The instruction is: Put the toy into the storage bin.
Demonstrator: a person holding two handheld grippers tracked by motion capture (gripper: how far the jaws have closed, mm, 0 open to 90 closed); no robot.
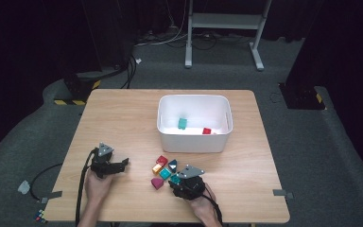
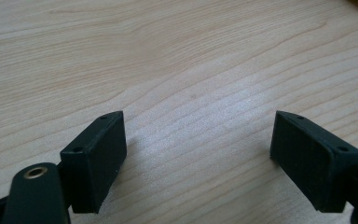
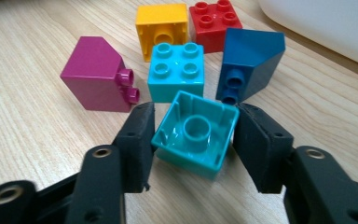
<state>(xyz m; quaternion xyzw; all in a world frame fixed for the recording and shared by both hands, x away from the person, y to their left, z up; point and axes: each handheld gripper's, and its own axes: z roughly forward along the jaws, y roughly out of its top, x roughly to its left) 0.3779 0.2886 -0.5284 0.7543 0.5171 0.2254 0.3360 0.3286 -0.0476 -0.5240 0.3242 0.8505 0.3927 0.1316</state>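
**Near edge, right of centre: teal brick sits between the right jaws**

I see the right gripper [image 3: 193,140] clamped on the hollow-side-up teal plastic brick [image 3: 195,134], nearest of the cluster. White plastic bin [image 1: 194,138] lies straight beyond, so I'd lift and carry far. Left gripper [image 2: 198,154] gapes empty over bare wooden table [image 2: 177,60], farther off.

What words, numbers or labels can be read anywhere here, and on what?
None: no readable text in any view.
The bricks, such as the teal brick between the right gripper's jaws, bear only studs, no lettering that can be made out.
The white bin and table are plain.
The black-and-yellow stripes on the floor carry no words.
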